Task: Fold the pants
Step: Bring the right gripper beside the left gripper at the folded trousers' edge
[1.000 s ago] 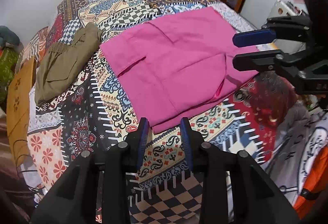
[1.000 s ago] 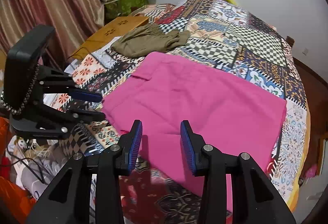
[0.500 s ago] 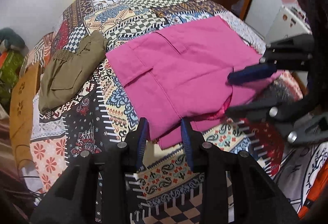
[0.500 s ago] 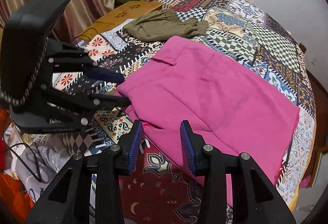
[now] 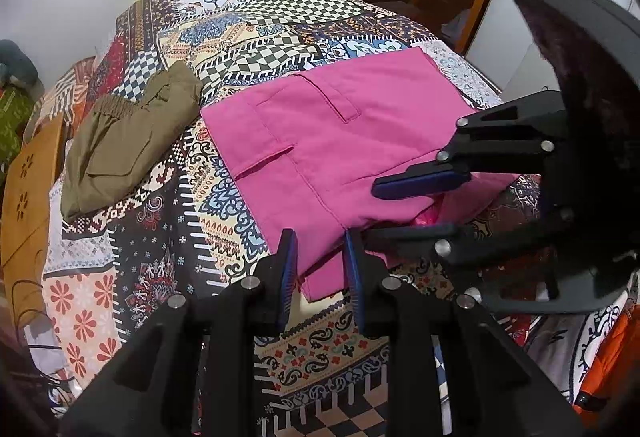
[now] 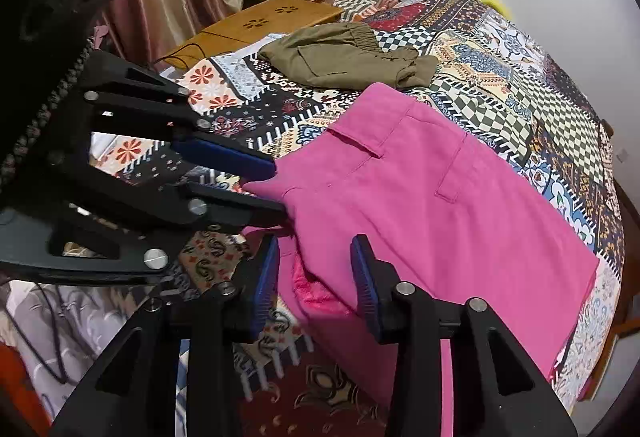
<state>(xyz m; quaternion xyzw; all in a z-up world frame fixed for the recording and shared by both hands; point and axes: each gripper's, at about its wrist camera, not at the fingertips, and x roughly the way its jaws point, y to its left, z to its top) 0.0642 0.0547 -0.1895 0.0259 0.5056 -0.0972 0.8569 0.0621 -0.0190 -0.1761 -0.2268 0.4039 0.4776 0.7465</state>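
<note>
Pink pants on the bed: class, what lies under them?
The patchwork bedspread shows all around the pink pants, which lie flat on it. Whatever is directly beneath the cloth is covered and cannot be seen.

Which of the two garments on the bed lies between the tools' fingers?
The pink pants, spread flat at the near edge. The olive pants lie bunched up farther off, beside the wooden board, untouched.
</note>
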